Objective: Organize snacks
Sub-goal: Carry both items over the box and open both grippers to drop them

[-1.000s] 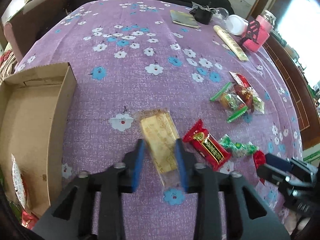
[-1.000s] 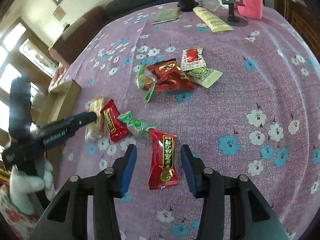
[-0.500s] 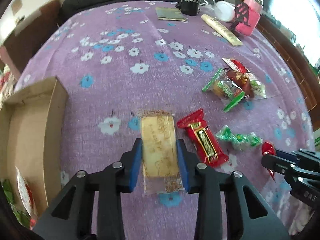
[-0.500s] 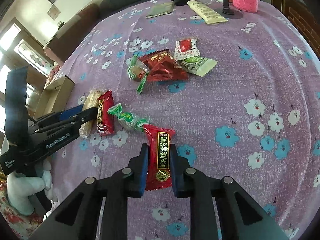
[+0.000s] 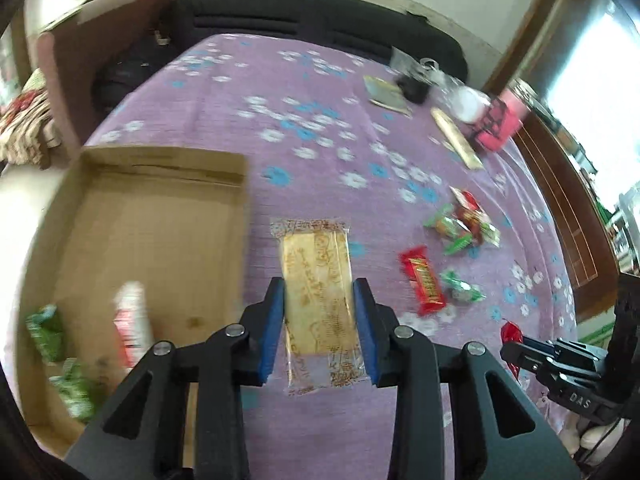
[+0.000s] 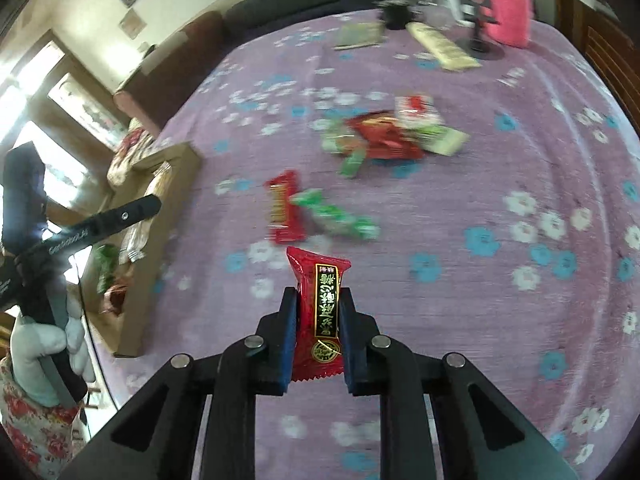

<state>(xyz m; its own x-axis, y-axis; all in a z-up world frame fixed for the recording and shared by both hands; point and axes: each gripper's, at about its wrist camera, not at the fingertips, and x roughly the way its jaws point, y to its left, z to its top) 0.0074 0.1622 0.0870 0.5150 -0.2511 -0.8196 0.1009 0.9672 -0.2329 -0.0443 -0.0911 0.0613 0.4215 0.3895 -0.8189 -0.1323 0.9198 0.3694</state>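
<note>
My left gripper (image 5: 319, 292) is shut on a yellow cracker packet (image 5: 318, 284) and holds it above the purple flowered tablecloth, just right of the open cardboard box (image 5: 160, 208). The box holds a few green and red-white snacks (image 5: 132, 320). My right gripper (image 6: 319, 300) is shut on a red snack packet with a black label (image 6: 322, 308), lifted off the cloth. A red bar (image 5: 424, 280) and a green candy (image 5: 462, 290) lie on the cloth to the right. The right gripper also shows in the left wrist view (image 5: 516, 350).
A pile of red and green snack packets (image 6: 384, 136) lies mid-table. At the far end stand a pink holder (image 6: 506, 12), a long cream packet (image 6: 440, 46), a booklet (image 6: 358, 36) and a black object (image 6: 394, 16). The box (image 6: 160, 216) sits at the table's left edge.
Both grippers have lifted their packets off the cloth. The left one has swung left towards the cardboard box with the cracker packet. The right one has risen with the red packet.
</note>
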